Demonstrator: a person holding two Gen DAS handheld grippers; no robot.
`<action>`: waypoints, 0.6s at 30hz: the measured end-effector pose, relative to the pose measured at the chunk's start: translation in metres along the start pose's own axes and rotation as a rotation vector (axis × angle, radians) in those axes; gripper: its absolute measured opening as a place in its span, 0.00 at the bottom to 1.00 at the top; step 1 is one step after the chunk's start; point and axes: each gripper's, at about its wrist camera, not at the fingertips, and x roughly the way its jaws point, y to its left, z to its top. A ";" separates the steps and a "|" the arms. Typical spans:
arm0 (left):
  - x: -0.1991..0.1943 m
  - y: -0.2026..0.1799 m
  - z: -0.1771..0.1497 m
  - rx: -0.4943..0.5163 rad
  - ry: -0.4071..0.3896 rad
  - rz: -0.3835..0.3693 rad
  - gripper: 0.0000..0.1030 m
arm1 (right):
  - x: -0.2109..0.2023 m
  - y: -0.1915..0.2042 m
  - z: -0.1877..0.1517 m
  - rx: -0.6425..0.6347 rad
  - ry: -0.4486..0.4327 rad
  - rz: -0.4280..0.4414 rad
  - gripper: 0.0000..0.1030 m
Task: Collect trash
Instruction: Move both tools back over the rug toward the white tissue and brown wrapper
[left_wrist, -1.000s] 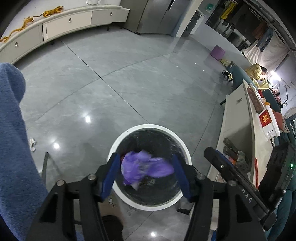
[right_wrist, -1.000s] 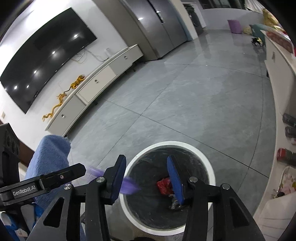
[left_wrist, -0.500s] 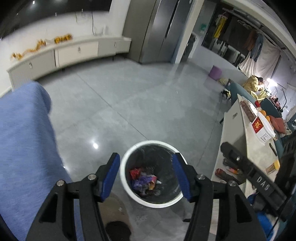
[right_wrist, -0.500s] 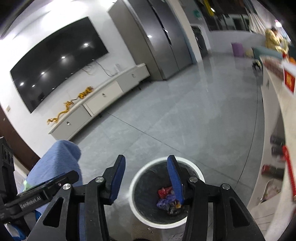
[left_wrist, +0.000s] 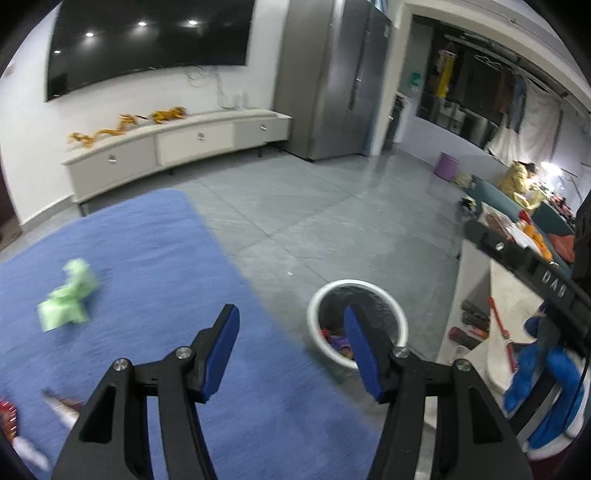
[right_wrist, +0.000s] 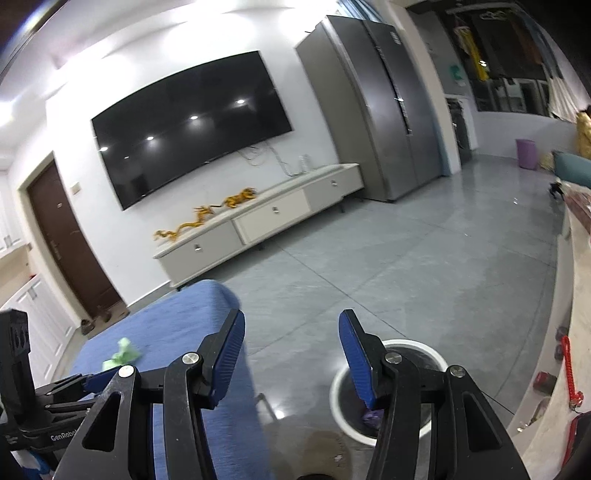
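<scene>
A white-rimmed round bin (left_wrist: 325, 295) stands on the grey floor, with red and purple trash inside; it also shows in the right wrist view (right_wrist: 338, 391). A crumpled green wrapper (left_wrist: 68, 295) lies on the blue cloth-covered table (left_wrist: 155, 258), also seen small in the right wrist view (right_wrist: 123, 354). More wrappers (left_wrist: 22, 432) lie at the table's near left edge. My left gripper (left_wrist: 291, 343) is open and empty, above the table's right edge beside the bin. My right gripper (right_wrist: 291, 350) is open and empty, raised above the floor between table and bin.
A white counter (left_wrist: 517, 295) with tools and a red item stands right of the bin. A low white cabinet (right_wrist: 258, 225), a wall TV (right_wrist: 192, 125) and a grey fridge (right_wrist: 384, 110) stand at the back. Grey floor lies between.
The purple trash dropped from my left gripper into the bin. Both grippers then rose and swung left away from the bin, bringing the blue table and green wrapper into view.
</scene>
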 end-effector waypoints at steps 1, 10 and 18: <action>-0.012 0.014 -0.004 -0.017 -0.009 0.018 0.56 | -0.003 0.009 -0.001 -0.010 -0.002 0.014 0.49; -0.095 0.123 -0.052 -0.092 -0.085 0.150 0.62 | -0.003 0.091 -0.008 -0.128 0.033 0.129 0.49; -0.153 0.216 -0.116 -0.184 -0.117 0.203 0.70 | 0.016 0.149 -0.024 -0.199 0.104 0.194 0.56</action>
